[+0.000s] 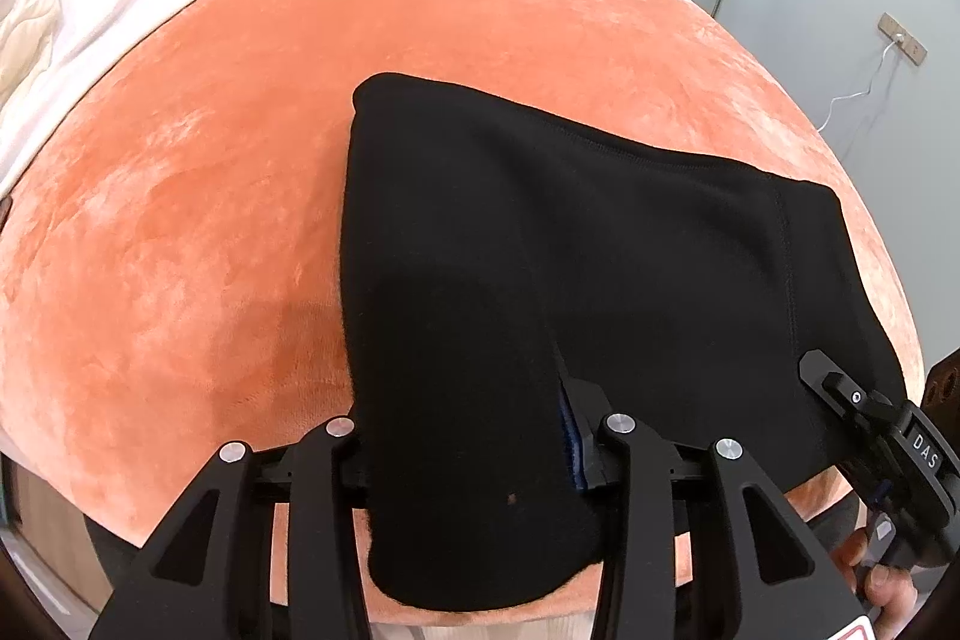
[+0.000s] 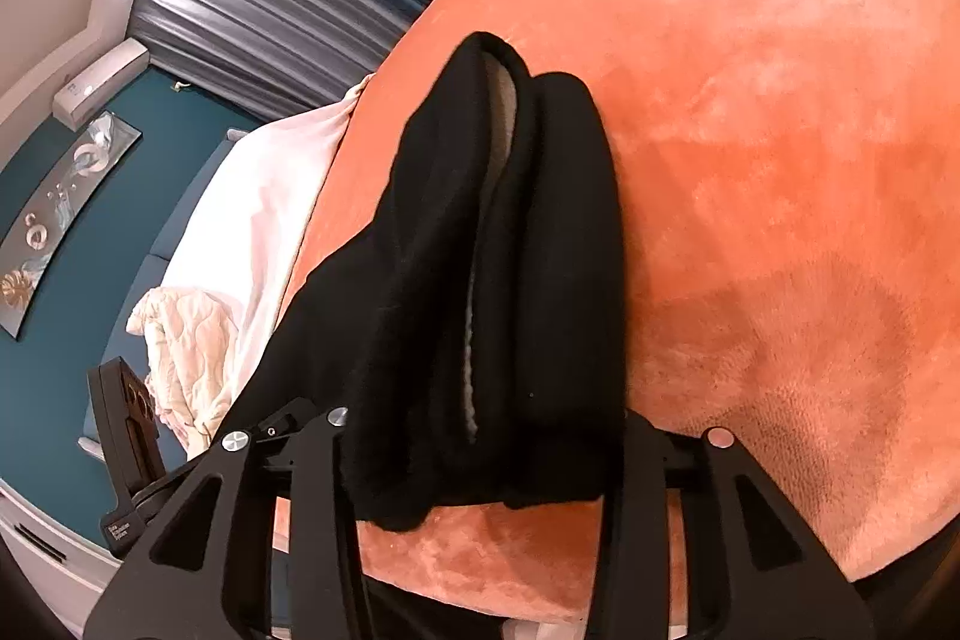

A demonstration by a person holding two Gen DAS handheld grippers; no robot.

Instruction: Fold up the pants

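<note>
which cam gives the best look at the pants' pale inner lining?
Right wrist. The black pants hang bunched from the right tongs, and the layers gape, showing the pale lining. The left wrist view shows the pants spread over the orange blanket, outer face only, no lining.

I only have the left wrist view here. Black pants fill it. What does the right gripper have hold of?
Observer: The right gripper has a bunched, layered edge of the pants between its fingers.
Operator: Is any lining showing?
Observer: Yes, a pale inner layer shows between the black folds.
Operator: Anything beyond the orange blanket on that side?
Observer: A crumpled cream quilt lies past the orange blanket, beside a teal wall.
</note>
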